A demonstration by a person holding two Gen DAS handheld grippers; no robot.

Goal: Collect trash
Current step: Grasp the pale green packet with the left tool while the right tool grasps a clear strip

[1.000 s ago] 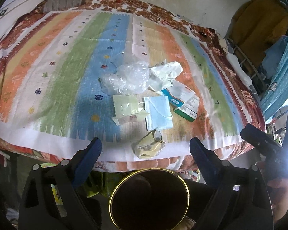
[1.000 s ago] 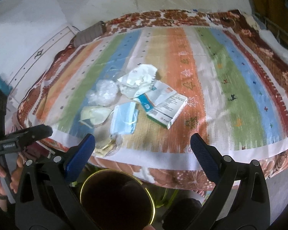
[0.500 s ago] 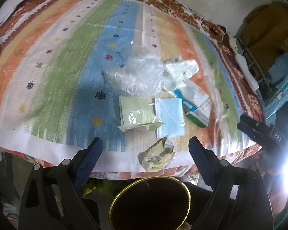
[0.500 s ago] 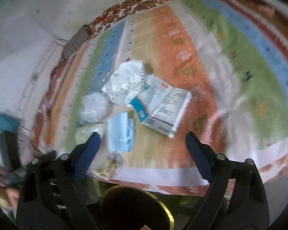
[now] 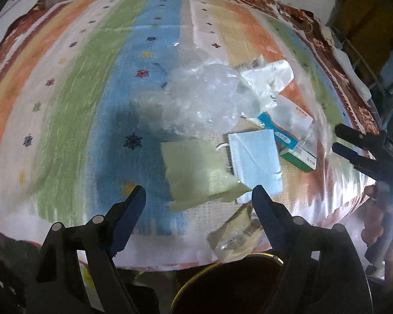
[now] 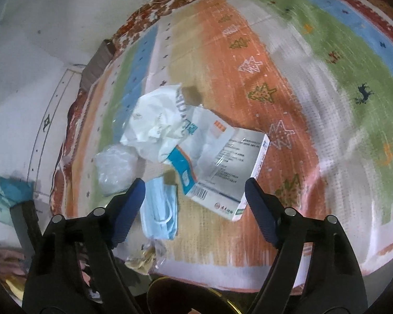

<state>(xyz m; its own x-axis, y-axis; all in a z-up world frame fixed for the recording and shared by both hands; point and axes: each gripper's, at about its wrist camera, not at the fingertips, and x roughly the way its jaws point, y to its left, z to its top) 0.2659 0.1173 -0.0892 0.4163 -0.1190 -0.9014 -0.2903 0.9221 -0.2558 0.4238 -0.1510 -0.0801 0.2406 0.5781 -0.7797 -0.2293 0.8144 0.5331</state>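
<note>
A bed covered by a striped, many-coloured blanket (image 5: 97, 83) is filling the left wrist view, with a pale wall behind it and a dark, gold-rimmed bin (image 5: 222, 287) sitting at the bottom centre, just off the bed's near edge. The trash is lying in a loose cluster right of centre: a crumpled clear plastic bag (image 5: 196, 99), a pale green packet (image 5: 199, 172) below it, a blue face mask (image 5: 256, 159) touching the packet's right side, a medicine box (image 5: 293, 144) further right, and a yellowish wrapper (image 5: 235, 235) at the bed's edge. The left gripper (image 5: 196, 201) is hanging with its fingers spread and nothing between them; its jaws have just been closing a little. The green packet is lying directly ahead of the fingertips, so this hand looks nearest to it. At the right edge the right gripper (image 5: 353, 146) is showing, blurred. In the right wrist view the same blanket is running diagonally, smeared by motion. The right gripper (image 6: 194, 196) is also spread and empty, its jaws having just been narrowing. The medicine box (image 6: 230, 167) is lying just ahead, between centre and the right finger, its long axis running from lower left to upper right, while the mask (image 6: 159, 212) is lying beside the left finger (image 6: 128, 209). A white bag (image 6: 157, 123) is sitting beyond the box.
</note>
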